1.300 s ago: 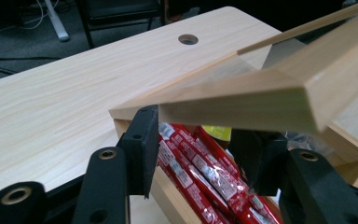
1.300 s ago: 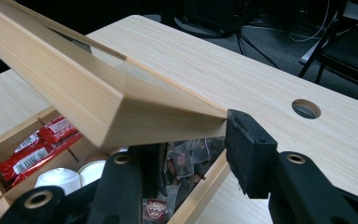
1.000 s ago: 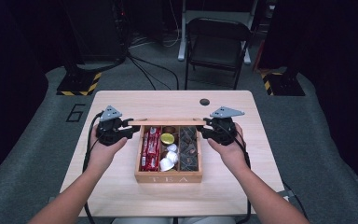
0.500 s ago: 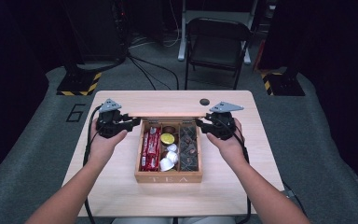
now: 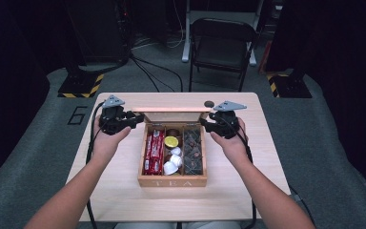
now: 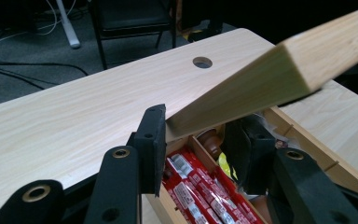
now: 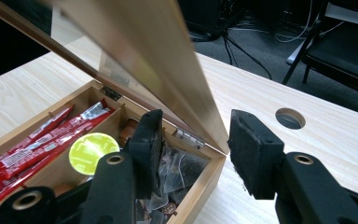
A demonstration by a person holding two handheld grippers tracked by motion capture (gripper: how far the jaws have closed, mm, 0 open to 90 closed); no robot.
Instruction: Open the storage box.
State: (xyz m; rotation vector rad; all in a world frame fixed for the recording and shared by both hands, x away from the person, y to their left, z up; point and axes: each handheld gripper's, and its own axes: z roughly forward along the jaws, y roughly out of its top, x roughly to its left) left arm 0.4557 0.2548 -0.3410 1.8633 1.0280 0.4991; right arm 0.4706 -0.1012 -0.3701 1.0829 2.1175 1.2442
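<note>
Standing lid (image 5: 171, 114) clamped by left hand-held gripper (image 5: 132, 119)

both forearms outstretched, left tongs (image 5: 132, 119) clamped, right tongs (image 5: 205, 125) just opening, jaws apart

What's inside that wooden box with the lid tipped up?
The wooden box has three compartments: red packets on the left, a yellow-green topped capsule with white ones in the middle, dark clear-wrapped sachets on the right. Whatever lies beneath them is covered.
</note>
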